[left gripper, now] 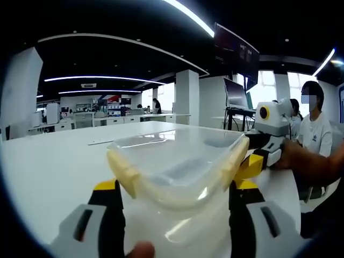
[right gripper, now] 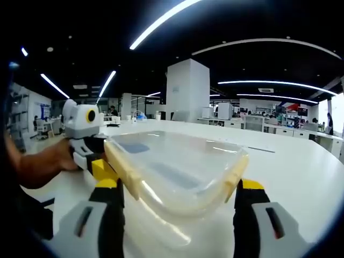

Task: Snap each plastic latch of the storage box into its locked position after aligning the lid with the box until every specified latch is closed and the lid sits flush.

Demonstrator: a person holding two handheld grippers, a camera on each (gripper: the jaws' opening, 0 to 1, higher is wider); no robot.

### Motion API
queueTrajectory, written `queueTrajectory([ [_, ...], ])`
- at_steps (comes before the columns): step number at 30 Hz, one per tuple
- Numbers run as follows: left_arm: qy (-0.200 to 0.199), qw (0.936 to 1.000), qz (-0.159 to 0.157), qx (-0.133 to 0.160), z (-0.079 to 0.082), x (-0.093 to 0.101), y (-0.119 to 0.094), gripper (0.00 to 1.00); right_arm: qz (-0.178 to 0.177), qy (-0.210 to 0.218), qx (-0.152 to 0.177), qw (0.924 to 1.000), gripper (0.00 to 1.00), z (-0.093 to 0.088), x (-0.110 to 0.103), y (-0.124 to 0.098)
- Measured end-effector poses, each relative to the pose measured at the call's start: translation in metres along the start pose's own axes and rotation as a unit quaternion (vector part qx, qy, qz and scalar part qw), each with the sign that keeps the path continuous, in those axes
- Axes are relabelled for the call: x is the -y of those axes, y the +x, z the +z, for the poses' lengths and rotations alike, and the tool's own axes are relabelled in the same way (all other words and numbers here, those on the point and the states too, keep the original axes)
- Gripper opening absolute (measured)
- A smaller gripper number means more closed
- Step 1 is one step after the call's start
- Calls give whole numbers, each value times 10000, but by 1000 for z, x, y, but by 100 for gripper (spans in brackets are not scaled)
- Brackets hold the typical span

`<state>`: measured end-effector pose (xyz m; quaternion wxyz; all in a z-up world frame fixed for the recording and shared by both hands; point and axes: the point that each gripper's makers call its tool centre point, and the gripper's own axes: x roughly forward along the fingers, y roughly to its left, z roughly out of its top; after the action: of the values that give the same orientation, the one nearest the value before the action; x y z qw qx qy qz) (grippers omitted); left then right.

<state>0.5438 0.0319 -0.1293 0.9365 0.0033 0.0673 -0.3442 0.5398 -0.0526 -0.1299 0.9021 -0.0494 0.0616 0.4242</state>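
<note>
In the left gripper view, the left tool point(left gripper: 174, 215) rises from the bottom with its 2 jaws spread wide, one on each side of the near end of the storage box point(left gripper: 177, 166). The box is clear plastic with a clear lid point(left gripper: 177, 148) on top and stands on the white worktop point(left gripper: 54, 161). A pale yellow latch point(left gripper: 122, 171) hangs at the box's left side and another latch point(left gripper: 235, 160) at its right side; both angle outward from the box. Whether the jaws touch the box walls cannot be told. At the box's far right corner, the right tool point(left gripper: 257, 156) comes in, held by a hand point(left gripper: 301, 158), its yellow-tipped jaws close against the right latch.

In the right gripper view, the right tool point(right gripper: 177, 215) also has its jaws spread, straddling the box's end, and the left tool point(right gripper: 94, 156) reaches in from the left beside a latch.

Beyond the worktop, a seated person point(left gripper: 314, 129) in a white shirt is at the right, with a monitor point(left gripper: 236, 94) and office desks farther back.
</note>
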Motion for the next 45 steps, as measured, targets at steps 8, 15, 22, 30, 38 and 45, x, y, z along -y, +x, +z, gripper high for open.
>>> queueTrajectory([
  [8, -14, 10000, -14, -8, 1, -1, 1, 79, -4, 4, 1, 10000, 84, 0, 1, 1],
  [15, 69, 9998, 167, 7, 1, -6, -9, 79, -25, -130, 17, 9999, 85, 1, 4, -2],
  [22, 205, 9992, 238, -230, -8, -14, -26, 91, -169, -305, 247, 9991, 95, 8, 10, -9],
  [30, 97, 9991, 36, -420, -16, -9, -40, 100, -460, -542, -70, 9974, 100, -7, 16, -22],
  [38, -641, 9967, -418, 272, 1, -1, -51, 100, -424, -627, 533, 9957, 100, 8, 11, -37],
  [45, -256, 9995, 188, 45, -3, -12, -50, 100, -583, -327, 273, 9974, 99, -1, 18, -38],
])
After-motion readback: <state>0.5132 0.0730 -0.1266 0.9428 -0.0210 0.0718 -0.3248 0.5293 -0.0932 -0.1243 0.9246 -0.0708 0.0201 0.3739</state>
